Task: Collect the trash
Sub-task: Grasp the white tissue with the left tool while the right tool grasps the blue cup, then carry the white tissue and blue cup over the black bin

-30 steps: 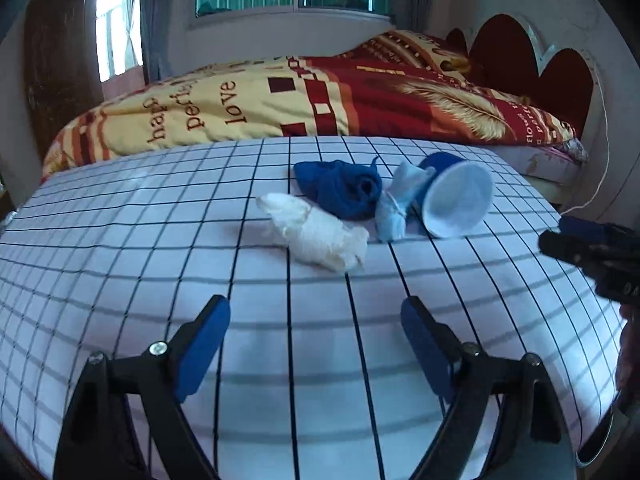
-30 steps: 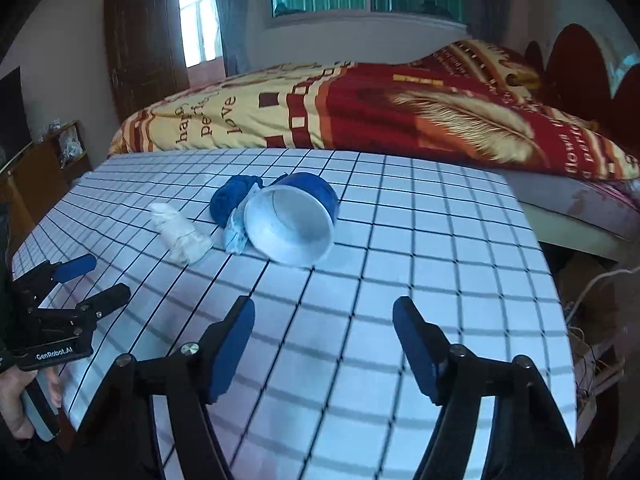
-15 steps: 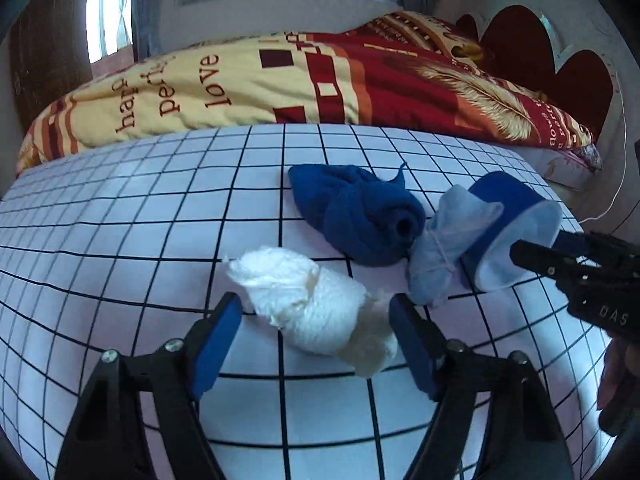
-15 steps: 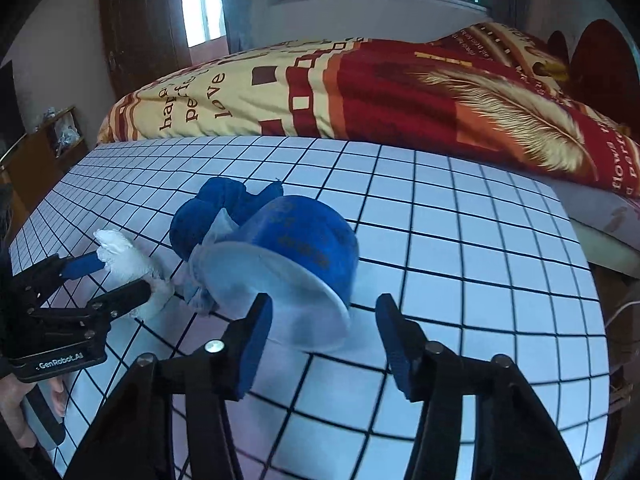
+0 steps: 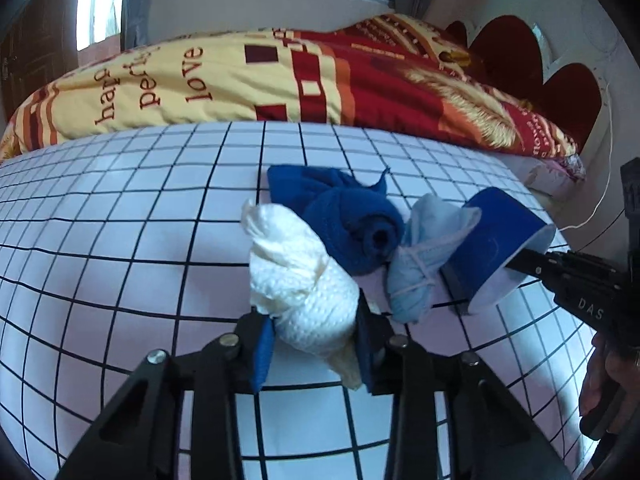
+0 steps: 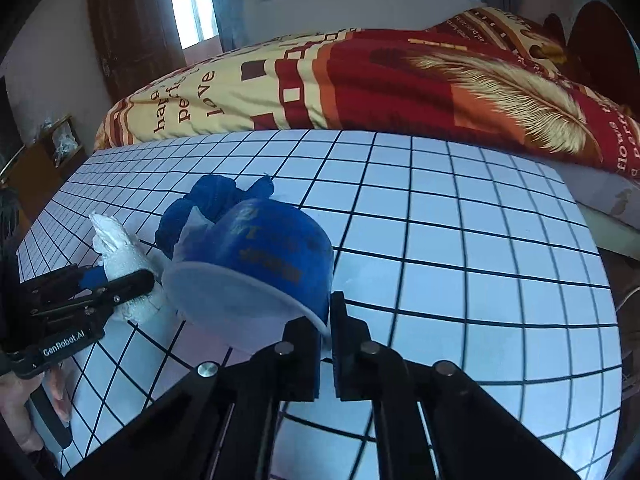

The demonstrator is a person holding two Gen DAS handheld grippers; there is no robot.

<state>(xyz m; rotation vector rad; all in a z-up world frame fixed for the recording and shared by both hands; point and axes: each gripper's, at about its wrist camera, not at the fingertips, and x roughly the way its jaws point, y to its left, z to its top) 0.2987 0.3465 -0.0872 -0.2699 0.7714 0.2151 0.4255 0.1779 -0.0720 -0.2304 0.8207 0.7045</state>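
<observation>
Left gripper: the black left gripper with blue pads (image 5: 314,344) is clenched on the crumpled white paper towel wad (image 5: 304,280), 1 pad on each side of the wad's near end; in the right wrist view the same gripper (image 6: 116,280) comes in from 9 o'clock.
White wad: it sticks out from between the pads toward 12 o'clock, its far end touching the rolled dark blue cloth (image 5: 344,220); whether it rests on the table or is lifted I cannot tell.
Right gripper: the black right gripper (image 6: 326,344) is closed on the rim of the blue paper cup with white inside (image 6: 256,264), the 2 fingers nearly together with the cup's edge between them; in the left wrist view it (image 5: 516,264) reaches in from 3 o'clock.
Blue cup: it lies tilted on its side at 3 o'clock from the white wad, mouth toward the right gripper, gold print on its wall.
Light blue bundle: a crumpled pale blue mask or tissue with white string (image 5: 420,264) sits between the dark blue cloth and the cup, touching both.
Table: all 4 items are grouped near the middle of the white table with black grid lines (image 5: 120,240).
Background: at 12 o'clock, a bed with a yellow and red lettered blanket (image 5: 280,76).
</observation>
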